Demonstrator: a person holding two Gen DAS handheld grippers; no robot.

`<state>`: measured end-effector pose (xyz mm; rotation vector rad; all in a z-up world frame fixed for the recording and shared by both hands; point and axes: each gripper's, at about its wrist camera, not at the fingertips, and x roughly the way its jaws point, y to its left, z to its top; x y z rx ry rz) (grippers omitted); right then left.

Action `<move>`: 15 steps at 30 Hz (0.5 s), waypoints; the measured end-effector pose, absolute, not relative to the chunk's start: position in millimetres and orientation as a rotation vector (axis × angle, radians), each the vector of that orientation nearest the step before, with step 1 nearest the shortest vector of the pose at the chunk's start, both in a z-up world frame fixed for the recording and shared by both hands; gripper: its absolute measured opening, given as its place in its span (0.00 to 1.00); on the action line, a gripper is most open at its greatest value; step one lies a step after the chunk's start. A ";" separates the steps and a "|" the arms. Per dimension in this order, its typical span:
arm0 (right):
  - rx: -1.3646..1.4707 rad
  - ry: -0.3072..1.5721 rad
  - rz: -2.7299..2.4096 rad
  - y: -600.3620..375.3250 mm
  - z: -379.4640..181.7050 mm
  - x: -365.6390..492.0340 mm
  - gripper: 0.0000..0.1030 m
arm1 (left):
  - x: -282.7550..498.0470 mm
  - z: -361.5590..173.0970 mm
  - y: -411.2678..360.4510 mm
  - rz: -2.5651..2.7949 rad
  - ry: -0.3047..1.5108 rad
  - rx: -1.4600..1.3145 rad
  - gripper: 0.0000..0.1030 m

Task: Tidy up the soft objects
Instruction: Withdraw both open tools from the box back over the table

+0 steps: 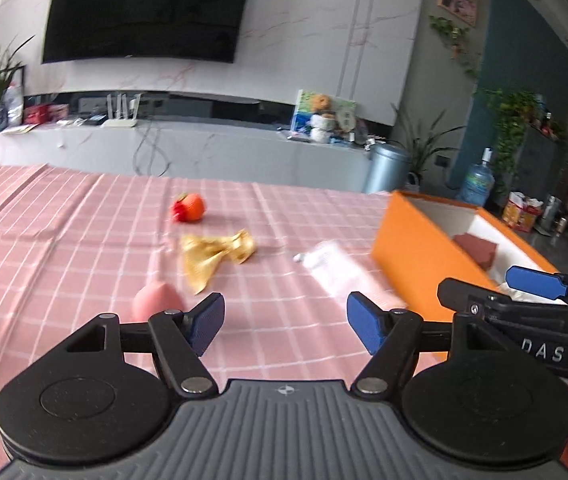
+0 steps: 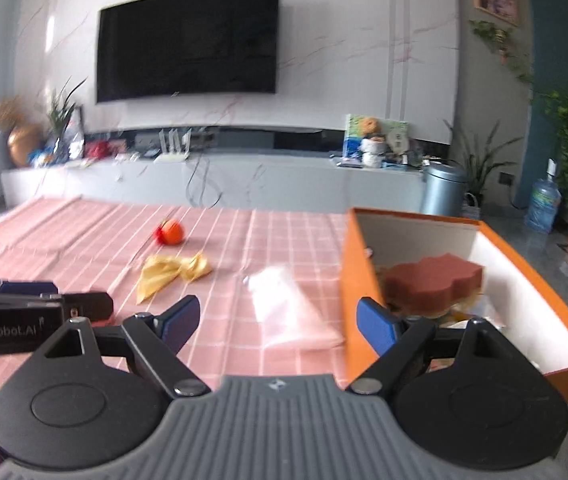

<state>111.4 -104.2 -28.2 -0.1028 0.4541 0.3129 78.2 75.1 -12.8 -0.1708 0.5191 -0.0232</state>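
Light: bright, diffuse daylight | Shadows: soft on tabletop (image 1: 84, 240) | Blur: motion smear, clear bag (image 2: 292, 304) indistinct | Distortion: fisheye bowing, dark corners

A creased pink checked cloth (image 2: 84, 232) covers the tabletop. The orange box (image 2: 358, 280) looks like matt cardboard, the brown sponge (image 2: 436, 276) porous, the yellow rag (image 2: 172, 270) crumpled and faintly shiny.

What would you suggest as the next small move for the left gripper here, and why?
Probably ease the left gripper, open and empty, forward and down over the pink soft piece beside its left finger. It looks like the nearest loose item on the checked cloth; the gold fabric and orange ball lie farther off, and the orange box already holds a brown sponge.
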 end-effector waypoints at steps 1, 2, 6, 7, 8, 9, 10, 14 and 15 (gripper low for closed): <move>-0.121 0.464 0.327 -98.2 -32.0 110.9 0.82 | 76.1 -16.4 78.9 -0.013 0.523 -0.176 0.76; -0.133 0.473 0.344 -92.9 -35.5 110.8 0.82 | 73.5 -20.2 82.7 -0.002 0.528 -0.179 0.75; -0.141 0.514 0.409 -78.4 -46.2 113.5 0.82 | 72.8 -29.5 94.8 0.054 0.546 -0.178 0.74; -0.149 0.523 0.413 -75.2 -48.5 115.5 0.82 | 72.3 -31.1 96.6 0.065 0.547 -0.180 0.74; -0.157 0.529 0.418 -72.4 -50.5 118.3 0.82 | 72.2 -32.3 98.3 0.069 0.547 -0.182 0.74; -0.163 0.536 0.423 -69.5 -52.4 121.2 0.82 | 72.5 -33.7 99.7 0.070 0.548 -0.182 0.74; -0.169 0.543 0.426 -67.5 -54.2 125.8 0.82 | 72.7 -34.6 100.4 0.075 0.549 -0.178 0.74; -0.202 0.588 0.410 -58.8 -64.6 150.0 0.82 | 78.6 -36.8 102.8 0.077 0.554 -0.163 0.74; -0.212 0.603 0.400 -56.9 -68.1 158.6 0.82 | 81.0 -37.4 104.4 0.076 0.558 -0.168 0.74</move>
